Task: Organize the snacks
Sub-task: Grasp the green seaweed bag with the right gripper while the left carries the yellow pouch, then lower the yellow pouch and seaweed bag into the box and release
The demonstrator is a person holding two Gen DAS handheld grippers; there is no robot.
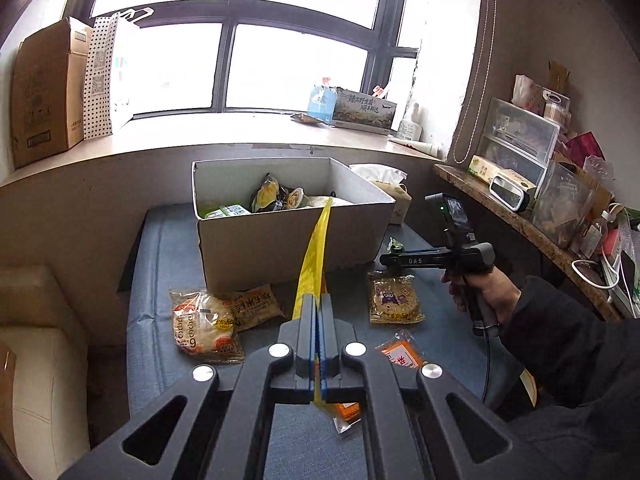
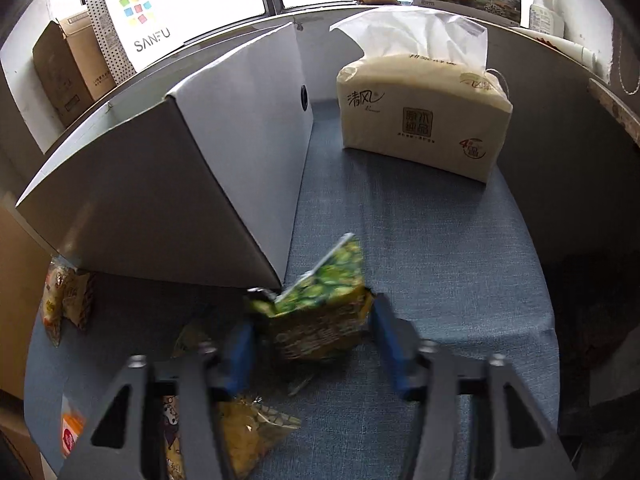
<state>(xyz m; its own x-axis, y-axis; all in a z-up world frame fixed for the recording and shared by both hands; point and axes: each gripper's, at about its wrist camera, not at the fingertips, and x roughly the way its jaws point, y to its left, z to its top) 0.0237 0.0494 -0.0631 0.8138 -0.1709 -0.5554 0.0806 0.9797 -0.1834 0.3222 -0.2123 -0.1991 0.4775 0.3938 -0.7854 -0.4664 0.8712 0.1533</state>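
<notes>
Your left tool (image 1: 319, 300) clenched on yellow packet (image 1: 314, 256), held above bench (image 1: 168, 248) before white box (image 1: 280, 236). Your right tool (image 2: 312, 332) spread wide around green snack bag (image 2: 320, 312) beside box corner.

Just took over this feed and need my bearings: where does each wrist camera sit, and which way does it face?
Left wrist: behind the left gripper, shut on a yellow packet, facing the white box and window; the right hand shows.
Right wrist: low behind the right gripper, open around a green snack bag, facing the tissue pack.
Shared: box, blue tabletop.
</notes>
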